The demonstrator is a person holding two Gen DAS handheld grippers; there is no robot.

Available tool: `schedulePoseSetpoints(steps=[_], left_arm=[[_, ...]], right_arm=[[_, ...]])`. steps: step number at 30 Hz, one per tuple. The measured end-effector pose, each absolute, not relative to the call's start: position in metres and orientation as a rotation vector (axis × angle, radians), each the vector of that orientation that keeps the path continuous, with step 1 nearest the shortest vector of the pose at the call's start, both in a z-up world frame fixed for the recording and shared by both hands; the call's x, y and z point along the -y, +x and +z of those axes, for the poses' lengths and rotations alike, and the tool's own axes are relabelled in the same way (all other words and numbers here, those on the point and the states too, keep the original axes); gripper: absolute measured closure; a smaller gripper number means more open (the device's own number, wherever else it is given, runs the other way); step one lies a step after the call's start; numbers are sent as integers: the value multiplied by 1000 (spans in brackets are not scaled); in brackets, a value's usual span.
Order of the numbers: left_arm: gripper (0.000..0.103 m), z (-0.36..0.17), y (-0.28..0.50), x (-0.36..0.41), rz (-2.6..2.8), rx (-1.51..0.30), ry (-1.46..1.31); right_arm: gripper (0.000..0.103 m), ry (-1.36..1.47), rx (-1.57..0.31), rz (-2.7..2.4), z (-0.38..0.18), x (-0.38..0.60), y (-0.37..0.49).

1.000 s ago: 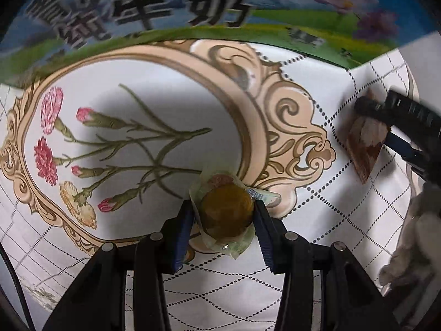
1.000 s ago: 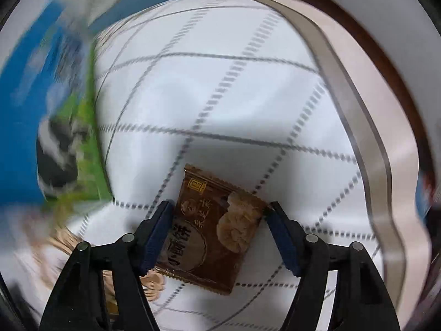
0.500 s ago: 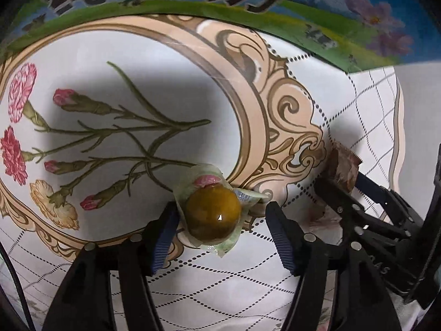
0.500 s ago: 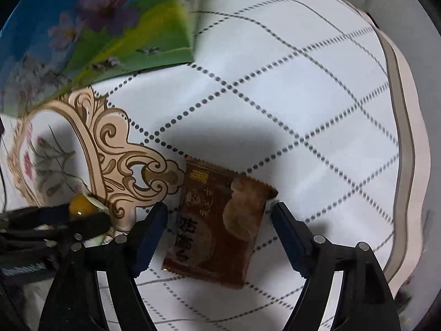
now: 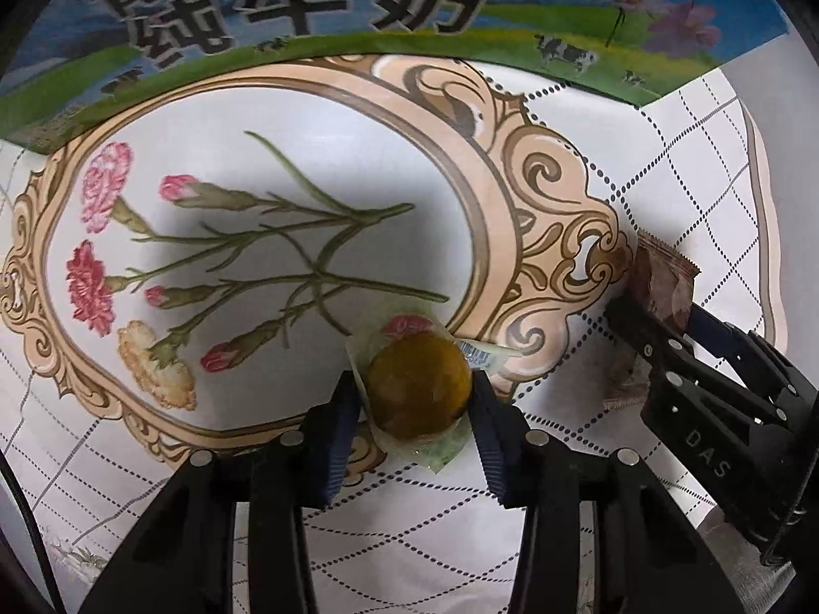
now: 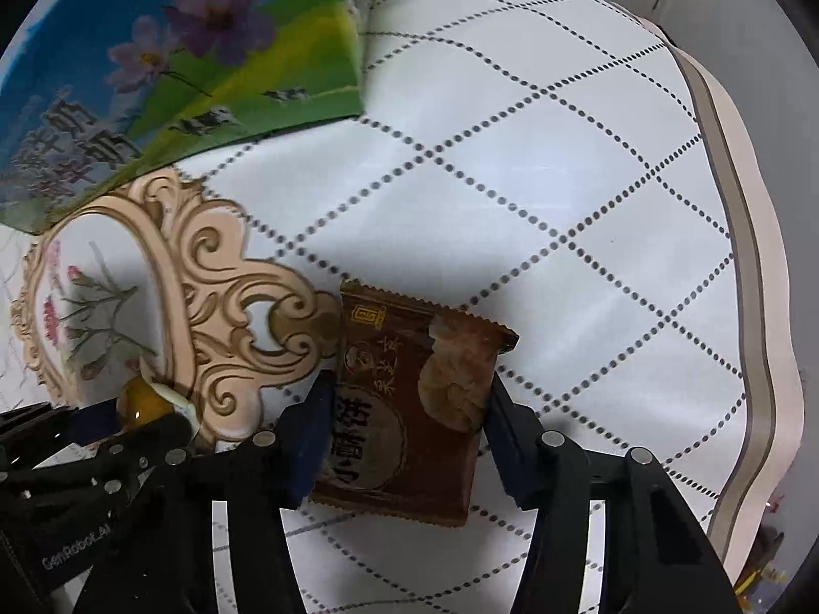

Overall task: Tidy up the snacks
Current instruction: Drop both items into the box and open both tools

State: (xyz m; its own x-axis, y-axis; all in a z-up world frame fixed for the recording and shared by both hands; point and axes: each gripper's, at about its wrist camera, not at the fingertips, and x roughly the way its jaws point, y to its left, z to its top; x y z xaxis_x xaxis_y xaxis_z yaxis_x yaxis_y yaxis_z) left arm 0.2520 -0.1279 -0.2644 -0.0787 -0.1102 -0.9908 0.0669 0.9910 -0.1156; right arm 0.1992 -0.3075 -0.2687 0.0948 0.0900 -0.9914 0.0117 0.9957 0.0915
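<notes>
Brown snack packet (image 6: 409, 409) lengthwise between right jaws, top away

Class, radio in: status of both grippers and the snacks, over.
Left gripper jaws closed on round wrapped snack. Right gripper jaws closed on brown biscuit packet. Milk carton stands beyond, nothing between.

On the tablecloth (image 6: 512, 163), the milk carton (image 5: 358, 10) lies at the far side. Near of the carton sits the wrapped round snack (image 5: 418, 391). To the right of this snack, well apart from the carton, lies the biscuit packet (image 6: 409, 409).
</notes>
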Motion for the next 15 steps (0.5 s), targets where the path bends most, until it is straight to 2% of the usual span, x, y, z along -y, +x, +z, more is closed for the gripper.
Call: schedulePoseSetpoints(steps=[6, 15], left_arm=[[64, -234, 247, 89, -150, -1618, -109], [63, -123, 259, 42, -214, -1455, -235]], right_arm=[[45, 161, -1445, 134, -243, 298, 185], [45, 231, -1321, 295, -156, 269, 195]])
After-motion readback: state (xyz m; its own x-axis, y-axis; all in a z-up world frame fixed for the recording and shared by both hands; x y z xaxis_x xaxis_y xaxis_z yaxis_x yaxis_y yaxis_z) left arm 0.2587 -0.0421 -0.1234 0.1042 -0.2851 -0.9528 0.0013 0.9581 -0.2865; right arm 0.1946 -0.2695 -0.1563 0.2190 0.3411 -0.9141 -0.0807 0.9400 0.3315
